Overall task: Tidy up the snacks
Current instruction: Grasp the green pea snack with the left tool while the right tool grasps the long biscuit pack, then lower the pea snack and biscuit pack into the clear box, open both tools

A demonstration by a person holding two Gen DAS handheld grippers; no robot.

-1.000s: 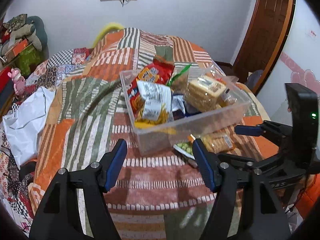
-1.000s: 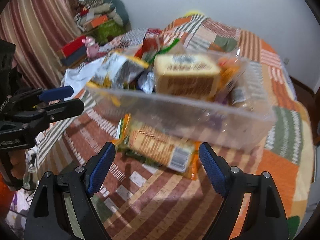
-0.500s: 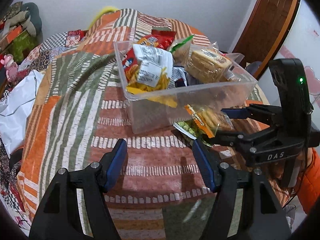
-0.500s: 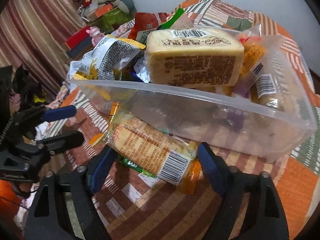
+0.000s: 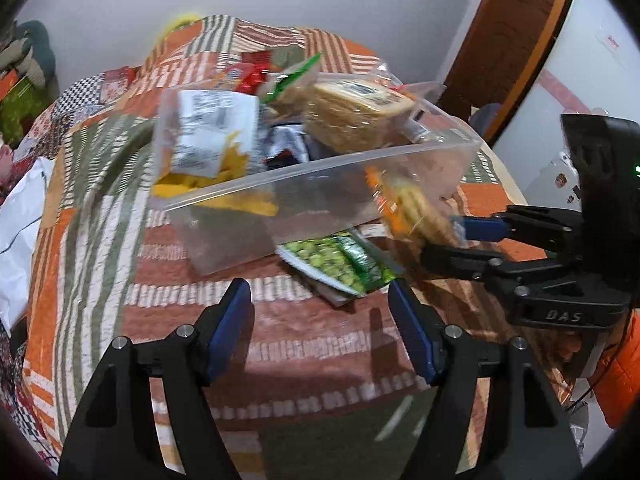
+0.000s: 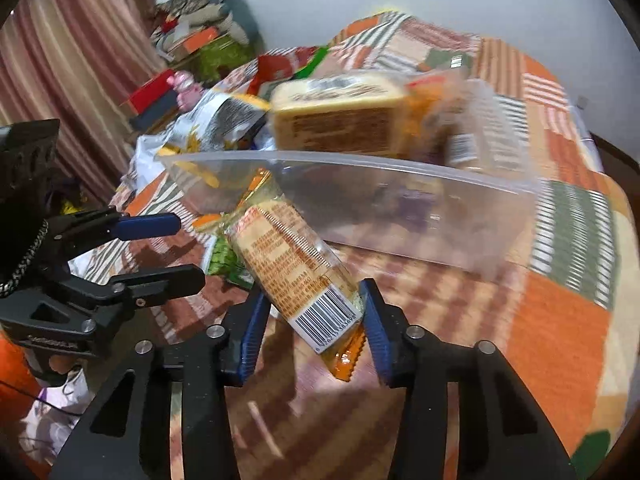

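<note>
A clear plastic bin (image 5: 320, 196) full of snack packs sits on a striped patchwork bedspread (image 5: 100, 220); it also shows in the right wrist view (image 6: 400, 200). My right gripper (image 6: 312, 316) is shut on an orange cracker pack (image 6: 296, 272), held tilted just in front of the bin. In the left wrist view the right gripper (image 5: 452, 240) holds that cracker pack (image 5: 412, 208) beside the bin's near right corner. A green pea snack bag (image 5: 336, 264) lies on the bedspread in front of the bin. My left gripper (image 5: 320, 320) is open and empty, just short of the green bag.
A white plastic bag (image 5: 16, 232) lies at the bed's left edge. Toys and boxes (image 6: 192, 48) pile up by the striped curtain. A wooden door (image 5: 508, 40) stands at the far right.
My right gripper closed on the cracker pack and lifted it off the bedspread, uncovering the green bag. My left gripper moved closer to the bin.
</note>
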